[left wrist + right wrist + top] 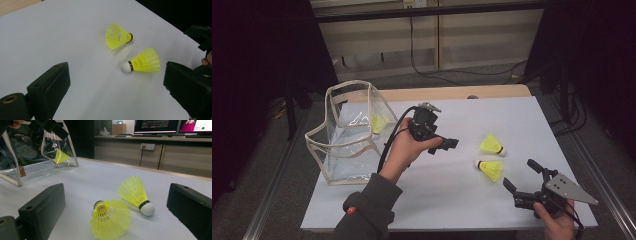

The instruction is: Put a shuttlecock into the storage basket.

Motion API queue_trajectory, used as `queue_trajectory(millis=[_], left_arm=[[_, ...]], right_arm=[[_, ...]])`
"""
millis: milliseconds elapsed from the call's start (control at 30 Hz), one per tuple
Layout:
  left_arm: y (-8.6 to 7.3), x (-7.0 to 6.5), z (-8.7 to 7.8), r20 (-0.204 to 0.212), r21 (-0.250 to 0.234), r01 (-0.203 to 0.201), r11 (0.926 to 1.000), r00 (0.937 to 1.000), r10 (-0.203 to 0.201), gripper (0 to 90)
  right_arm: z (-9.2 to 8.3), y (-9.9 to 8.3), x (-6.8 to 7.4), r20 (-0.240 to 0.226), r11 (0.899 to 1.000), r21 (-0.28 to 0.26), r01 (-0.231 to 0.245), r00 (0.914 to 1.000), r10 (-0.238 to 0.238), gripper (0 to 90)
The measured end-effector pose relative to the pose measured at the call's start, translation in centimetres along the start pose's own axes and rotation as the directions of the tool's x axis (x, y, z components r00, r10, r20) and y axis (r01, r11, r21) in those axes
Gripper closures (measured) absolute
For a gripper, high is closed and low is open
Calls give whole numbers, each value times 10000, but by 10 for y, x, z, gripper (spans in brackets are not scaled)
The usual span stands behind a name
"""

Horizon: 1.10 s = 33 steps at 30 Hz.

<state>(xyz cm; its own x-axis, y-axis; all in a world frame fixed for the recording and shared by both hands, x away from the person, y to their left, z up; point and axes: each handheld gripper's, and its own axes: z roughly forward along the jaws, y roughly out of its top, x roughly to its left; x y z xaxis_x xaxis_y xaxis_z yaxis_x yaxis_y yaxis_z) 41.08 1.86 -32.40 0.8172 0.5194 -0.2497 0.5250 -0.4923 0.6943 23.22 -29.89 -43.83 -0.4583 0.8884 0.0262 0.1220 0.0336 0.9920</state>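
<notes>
two yellow shuttlecocks (490, 157) are lying near the bench's (447, 200) right edge, being approached by the right tool (519, 177), spread and empty; the left tool (447, 145), also released, is hovering beside the clear bag (347, 135). closing on one seems next.

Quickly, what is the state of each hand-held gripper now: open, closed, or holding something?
Left hand-held gripper: open, holding nothing, above the white table.
Right hand-held gripper: open, holding nothing, jaws either side of two yellow plastic shuttlecocks.
</notes>
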Motion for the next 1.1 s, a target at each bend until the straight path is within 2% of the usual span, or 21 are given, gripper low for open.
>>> queue_trajectory(millis=[200,300,400,900,1100], left_arm=[[-4,-1,7,220,0,-57,10000,9997,57,66],[-5,-1,10,237,10,-195,9998,9995,195,63],[-8,-2,14,272,-6,-125,9999,9996,125,59],[-17,-6,32,563,159,-332,9993,9979,322,56],[-20,-8,40,645,316,-530,9981,9966,509,56]], right_arm=[[0,0,0,-6,10000,-40,-23,10000,23,18],[0,0,0,2,10000,-5,-5,10000,5,18],[0,0,0,3,10000,-9,-15,10000,15,18],[0,0,0,1,10000,4,-33,10000,33,18],[0,0,1,-24,10000,-19,-13,10000,13,19]])
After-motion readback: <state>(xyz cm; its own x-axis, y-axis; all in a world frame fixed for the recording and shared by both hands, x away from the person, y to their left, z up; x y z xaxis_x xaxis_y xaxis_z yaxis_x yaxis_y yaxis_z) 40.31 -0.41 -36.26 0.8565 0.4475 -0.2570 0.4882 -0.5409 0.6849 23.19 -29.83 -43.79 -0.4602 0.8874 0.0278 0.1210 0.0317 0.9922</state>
